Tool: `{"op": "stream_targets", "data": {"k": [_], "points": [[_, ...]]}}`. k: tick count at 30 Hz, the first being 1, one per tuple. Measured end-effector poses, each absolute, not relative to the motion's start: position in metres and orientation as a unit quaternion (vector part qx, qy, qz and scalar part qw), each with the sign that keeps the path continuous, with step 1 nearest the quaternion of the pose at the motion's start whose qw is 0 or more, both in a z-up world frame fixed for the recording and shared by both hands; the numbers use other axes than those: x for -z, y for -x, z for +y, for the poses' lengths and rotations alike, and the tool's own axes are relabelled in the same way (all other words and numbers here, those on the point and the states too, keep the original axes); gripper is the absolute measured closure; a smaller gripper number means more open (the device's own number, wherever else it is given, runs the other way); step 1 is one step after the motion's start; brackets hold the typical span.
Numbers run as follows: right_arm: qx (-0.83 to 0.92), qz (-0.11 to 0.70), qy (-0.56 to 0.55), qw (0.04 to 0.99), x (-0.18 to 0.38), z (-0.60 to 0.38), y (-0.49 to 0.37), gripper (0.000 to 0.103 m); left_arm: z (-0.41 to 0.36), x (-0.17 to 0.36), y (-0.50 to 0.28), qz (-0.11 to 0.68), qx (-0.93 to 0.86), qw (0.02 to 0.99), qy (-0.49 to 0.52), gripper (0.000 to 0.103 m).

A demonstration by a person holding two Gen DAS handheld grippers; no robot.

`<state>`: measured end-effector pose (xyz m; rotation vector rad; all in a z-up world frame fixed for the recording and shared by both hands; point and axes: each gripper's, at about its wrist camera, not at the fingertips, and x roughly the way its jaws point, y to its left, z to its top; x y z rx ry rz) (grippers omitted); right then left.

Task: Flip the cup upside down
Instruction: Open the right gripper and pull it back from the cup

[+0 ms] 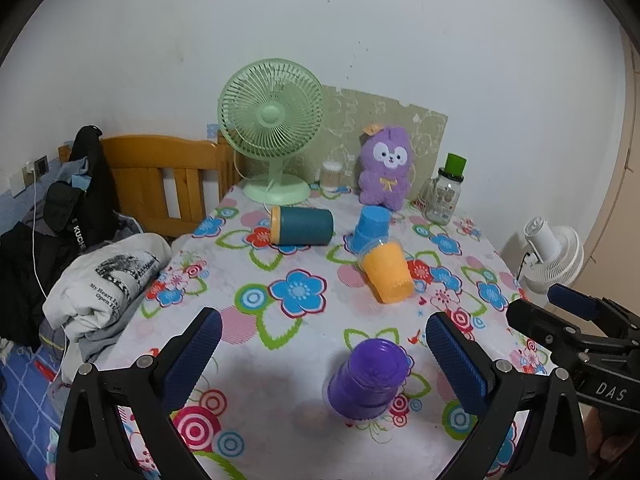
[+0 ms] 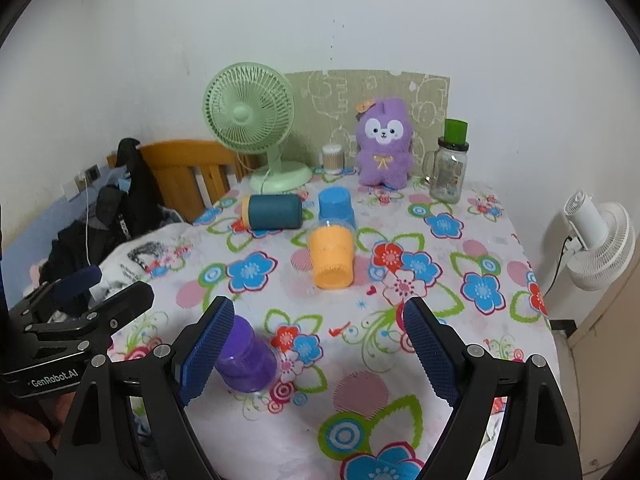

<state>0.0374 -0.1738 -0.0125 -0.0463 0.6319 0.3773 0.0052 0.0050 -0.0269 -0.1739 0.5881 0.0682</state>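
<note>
Purple plastic cup (image 1: 368, 380) sits base-up on floral-clothed bench (image 1: 280, 420), likely flipped. Left claw (image 1: 324, 356) wide, straddling it, untouching. Right claw (image 2: 320, 344) wide, empty. Orange plastic cup (image 2: 332, 256) lies sideways, likely next.

A table (image 1: 256, 432) under a white cloth printed with bright flowers carries everything. Near the front, a purple cup (image 1: 366, 378) stands mouth-down. Mid-table, an orange cup (image 1: 387, 274) lies on its side, touching a light blue cup (image 1: 370, 226) that stands upside down behind it. A dark teal cup (image 1: 302, 225) lies on its side to the left. Along the back wall stand a green fan (image 1: 272, 136), a small jar of cotton swabs (image 1: 331, 175), a purple plush toy (image 1: 386, 172) and a glass bottle (image 1: 445, 196) with a green cap.
</note>
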Motion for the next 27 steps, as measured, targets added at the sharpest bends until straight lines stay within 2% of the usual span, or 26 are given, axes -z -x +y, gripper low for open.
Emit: {"op": "stream_targets", "data": {"k": [6, 10, 27], "points": [[-0.188, 0.281, 0.008, 0.941, 0.0, -0.175, -0.032, 0.015, 0.011, 0.017, 0.0, 0.267, -0.037, 0.959, 0.082, 0.0], [-0.187, 0.269, 0.012, 0.945, -0.004, -0.174, -0.028, 0.008, 0.012, 0.011, 0.003, 0.253, -0.038, 0.964, 0.073, 0.0], [-0.19, 0.274, 0.017, 0.943, 0.001, -0.172, -0.027, 0.007, 0.006, 0.013, 0.003, 0.25, -0.037, 0.965, 0.066, 0.0]]}}
